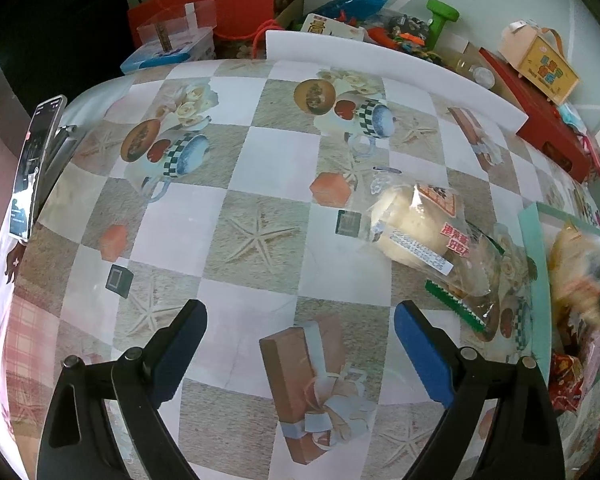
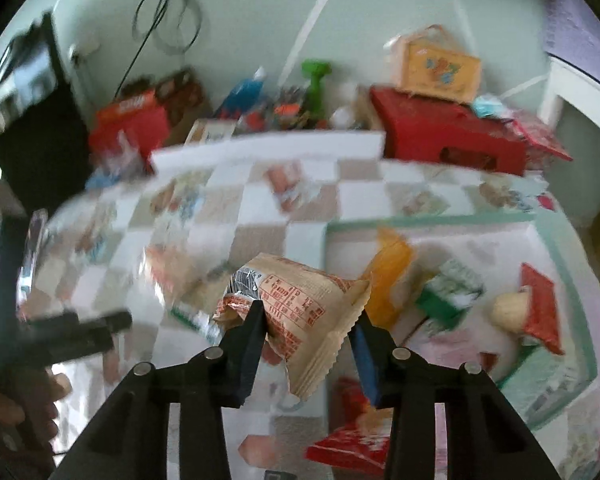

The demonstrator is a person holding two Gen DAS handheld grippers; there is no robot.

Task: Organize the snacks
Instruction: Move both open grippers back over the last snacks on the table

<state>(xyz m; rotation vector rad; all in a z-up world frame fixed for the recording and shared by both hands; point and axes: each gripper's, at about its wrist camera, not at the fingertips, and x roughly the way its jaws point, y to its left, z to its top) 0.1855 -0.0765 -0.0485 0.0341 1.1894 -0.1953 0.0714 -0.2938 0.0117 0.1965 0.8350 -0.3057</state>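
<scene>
My right gripper (image 2: 306, 330) pinches the tan snack packet (image 2: 300, 304) for the tray (image 2: 556, 248); my left gripper (image 1: 300, 344) hovers spread, empty.

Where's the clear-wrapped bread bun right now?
In the left wrist view, the bread bun lies on the checked tablecloth, right of centre, just left of the teal tray and beyond the open left tongs.

Home room: patterned tablecloth (image 1: 260, 184), gift boxes (image 1: 236, 8), toys along wall.
</scene>
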